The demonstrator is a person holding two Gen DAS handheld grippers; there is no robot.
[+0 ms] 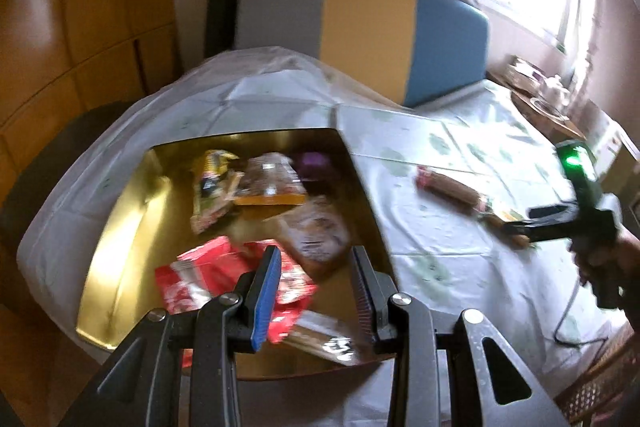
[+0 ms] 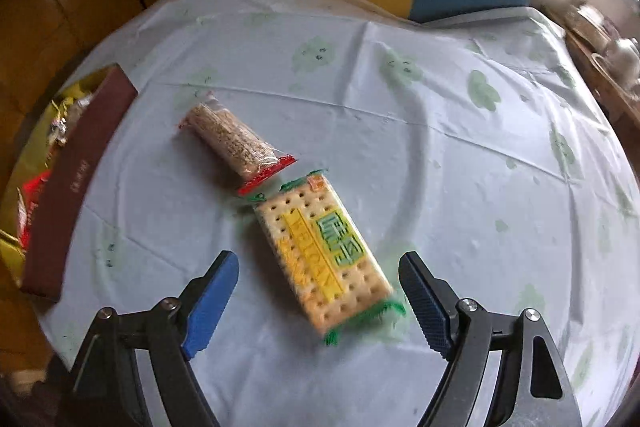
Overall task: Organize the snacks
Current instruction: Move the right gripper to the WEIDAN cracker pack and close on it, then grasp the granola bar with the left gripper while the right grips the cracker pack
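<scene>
A box (image 1: 120,247) with a gold inside holds several snacks: a red packet (image 1: 200,275), a brown one (image 1: 316,239), a yellow one (image 1: 212,187) and a clear-wrapped pack (image 1: 324,337). My left gripper (image 1: 314,267) hovers over the box's near end, jaws a little apart with nothing between them. On the tablecloth lie a round biscuit roll (image 2: 232,143) with red ends and a green-and-yellow cracker packet (image 2: 324,251). My right gripper (image 2: 318,303) stands open above the cracker packet's near end, one pad to each side, not touching. The box's maroon wall (image 2: 80,179) is at the left.
A pale cloth with green prints (image 2: 440,107) covers the round table. A chair with a grey, yellow and blue back (image 1: 360,23) stands behind it. A tea set on a tray (image 1: 552,91) sits at the far right. A cable (image 1: 568,323) trails from the right gripper.
</scene>
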